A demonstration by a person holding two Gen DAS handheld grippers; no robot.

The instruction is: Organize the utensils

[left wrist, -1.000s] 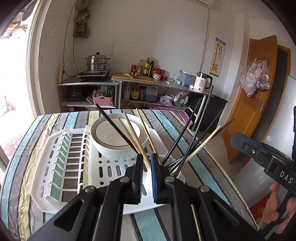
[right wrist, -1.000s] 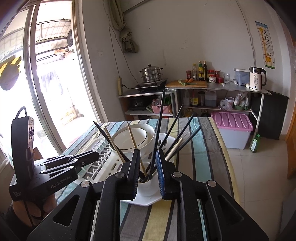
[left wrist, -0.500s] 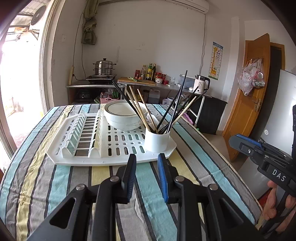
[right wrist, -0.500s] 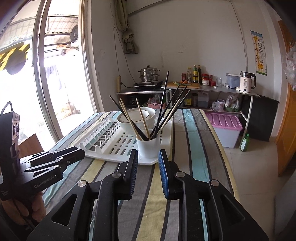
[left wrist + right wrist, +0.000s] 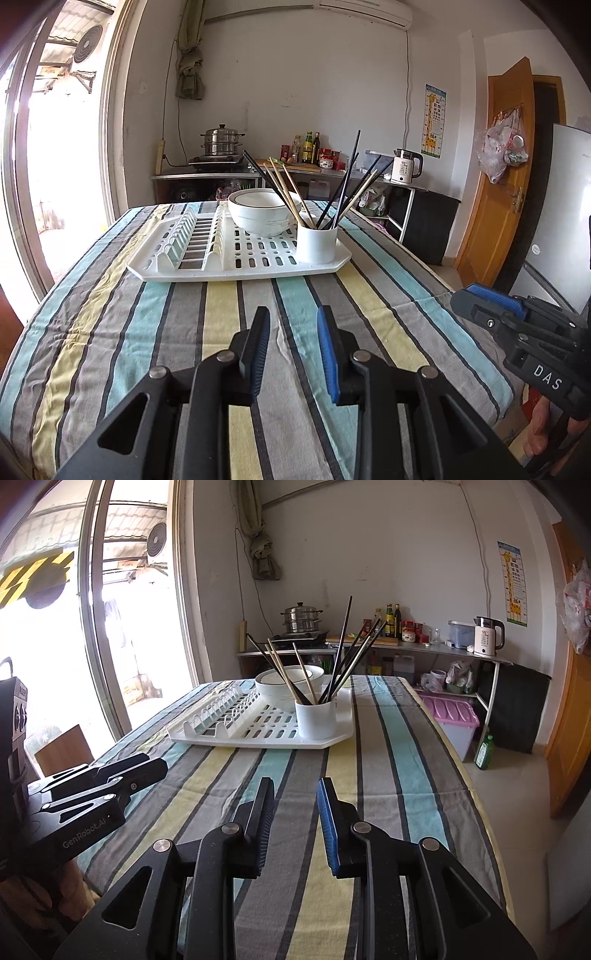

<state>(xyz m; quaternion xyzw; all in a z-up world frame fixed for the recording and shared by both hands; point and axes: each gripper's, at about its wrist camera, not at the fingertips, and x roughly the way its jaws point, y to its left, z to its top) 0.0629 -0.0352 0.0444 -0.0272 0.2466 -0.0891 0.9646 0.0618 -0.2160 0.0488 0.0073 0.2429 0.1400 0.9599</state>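
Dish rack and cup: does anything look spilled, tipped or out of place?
Nothing stands out. The cup stands upright on the rack with the chopsticks in it, the bowl behind it. No utensil lies loose on the tablecloth.

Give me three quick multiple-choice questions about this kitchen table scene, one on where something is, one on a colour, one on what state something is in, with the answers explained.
1. Where do the chopsticks stand?
A. In the white cup on the drying rack
B. Flat on the striped tablecloth
C. Inside the bowl

2. What colour is the bowl on the rack?
A. Blue
B. White with a dark rim line
C. Plain steel

3. In what state is the left gripper?
A. Clamped on a chopstick
B. Clamped on the cup
C. Open and holding nothing

Answers:
1. A: the sticks fan out of the cup at the rack's near right corner.
2. B: its body is white, with a thin dark ring below the lip.
3. C: only tablecloth shows in the gap between its jaws, which have just been opening.
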